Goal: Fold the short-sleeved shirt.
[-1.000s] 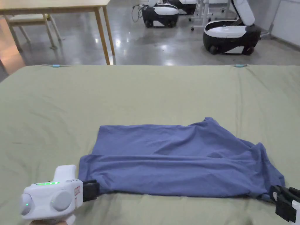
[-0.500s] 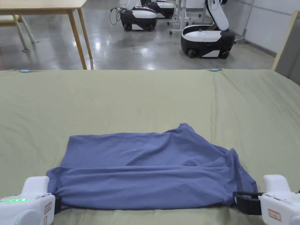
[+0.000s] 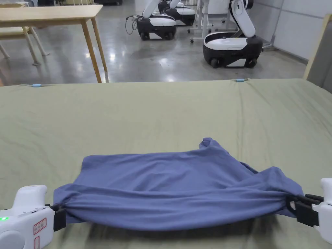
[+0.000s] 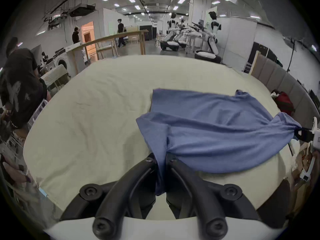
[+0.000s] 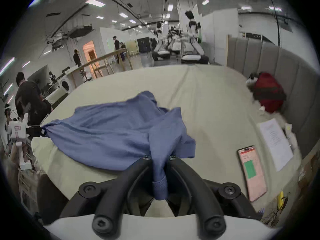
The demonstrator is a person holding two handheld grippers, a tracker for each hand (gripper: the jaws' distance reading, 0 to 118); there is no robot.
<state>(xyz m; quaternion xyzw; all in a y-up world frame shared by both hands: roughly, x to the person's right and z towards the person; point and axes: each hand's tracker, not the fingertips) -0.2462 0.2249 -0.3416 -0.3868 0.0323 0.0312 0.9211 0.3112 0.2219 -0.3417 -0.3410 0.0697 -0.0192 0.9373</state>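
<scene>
The blue short-sleeved shirt [image 3: 175, 188] lies across the near part of the green-covered bed [image 3: 146, 110], its near edge lifted and stretched taut, casting a shadow below. My left gripper [image 3: 57, 212] is shut on the shirt's near left corner; in the left gripper view the shirt [image 4: 216, 133] is bunched between the black jaws of the left gripper [image 4: 161, 160]. My right gripper [image 3: 293, 206] is shut on the near right corner, and in the right gripper view the shirt [image 5: 112, 131] passes down through the right gripper [image 5: 159, 159]. A sleeve [image 3: 209, 144] pokes up at the far edge.
A phone [image 5: 252, 172] and a sheet of paper [image 5: 275, 143] lie on the bed to my right, with a red bundle [image 5: 268, 92] by the padded headboard [image 5: 285, 74]. Beyond the bed stand a wooden table [image 3: 52, 14] and wheeled robots [image 3: 231, 48]. A person [image 4: 20, 88] stands at the left.
Both grippers have closed on the near corners and lifted the shirt's near edge off the bed, pulling it taut between them. The right gripper moved outward to the right.
</scene>
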